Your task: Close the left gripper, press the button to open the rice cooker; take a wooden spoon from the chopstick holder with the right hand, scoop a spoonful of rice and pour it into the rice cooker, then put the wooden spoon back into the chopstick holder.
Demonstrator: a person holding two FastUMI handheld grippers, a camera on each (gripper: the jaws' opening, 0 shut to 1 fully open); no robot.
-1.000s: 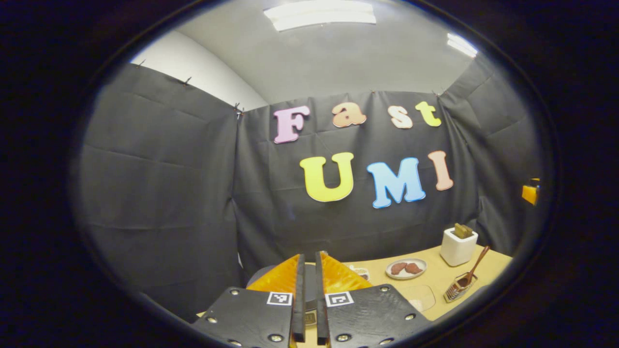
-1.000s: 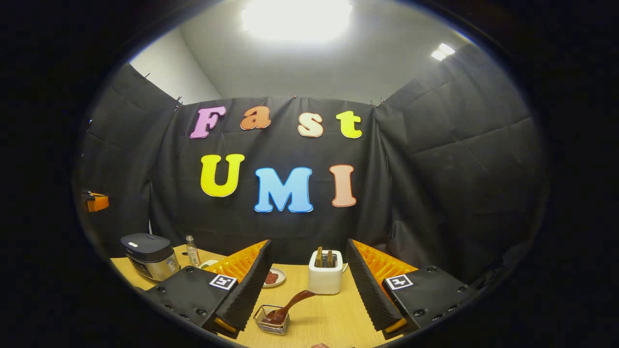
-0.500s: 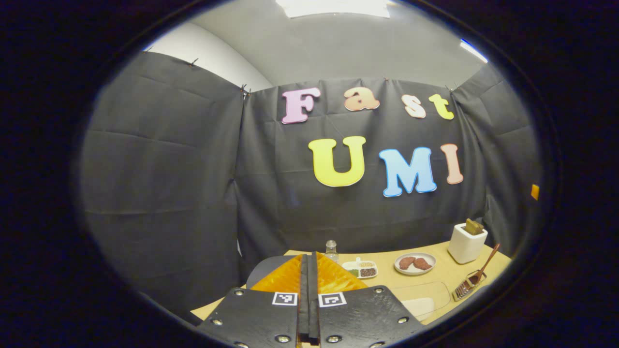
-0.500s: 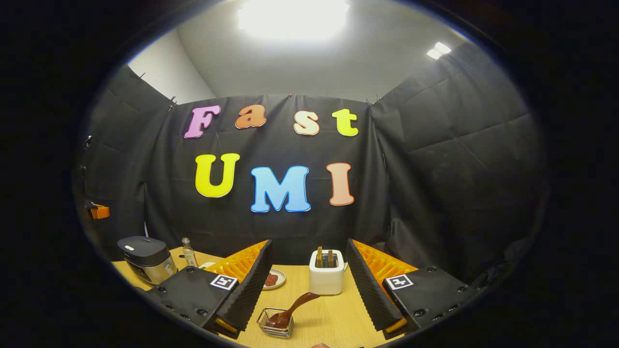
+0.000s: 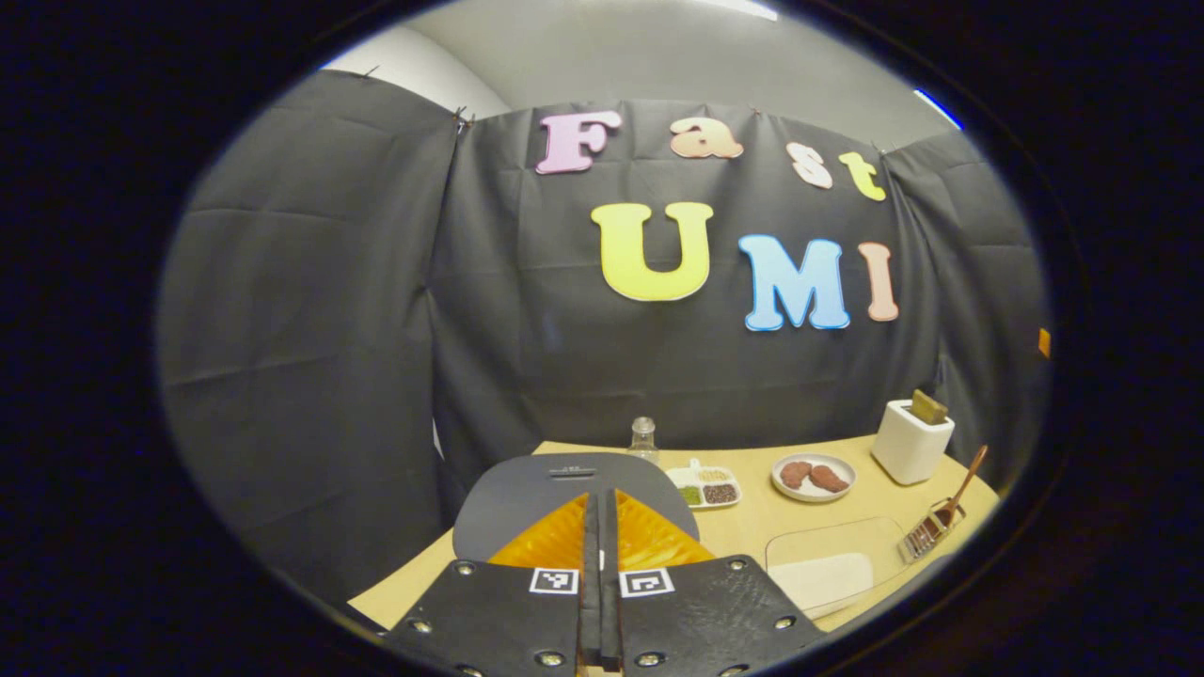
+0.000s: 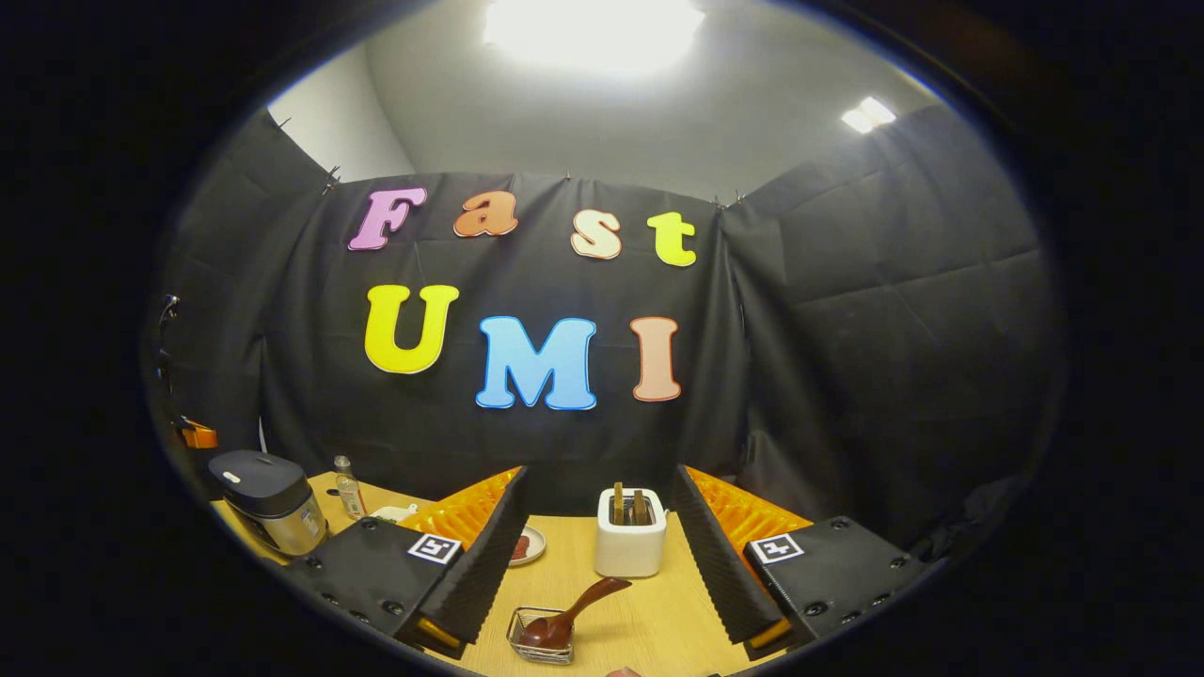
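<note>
L gripper fingers pressed together, held level just above rice cooker lid. R gripper spread wide, level over table; wooden spoon in wire chopstick holder betw. its fingers.

We see our right gripper with its fingers wide apart above the light wooden table. Between them stand a white toaster and a small wire basket holding a dark wooden spoon. A grey rice cooker, lid down, sits far left.

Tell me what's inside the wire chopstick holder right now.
The wooden spoon sits in the chopstick holder, bowl down, handle leaning out toward the white toaster. The spoon's bowl hides the holder's bottom, so anything under it cannot be seen.
</note>
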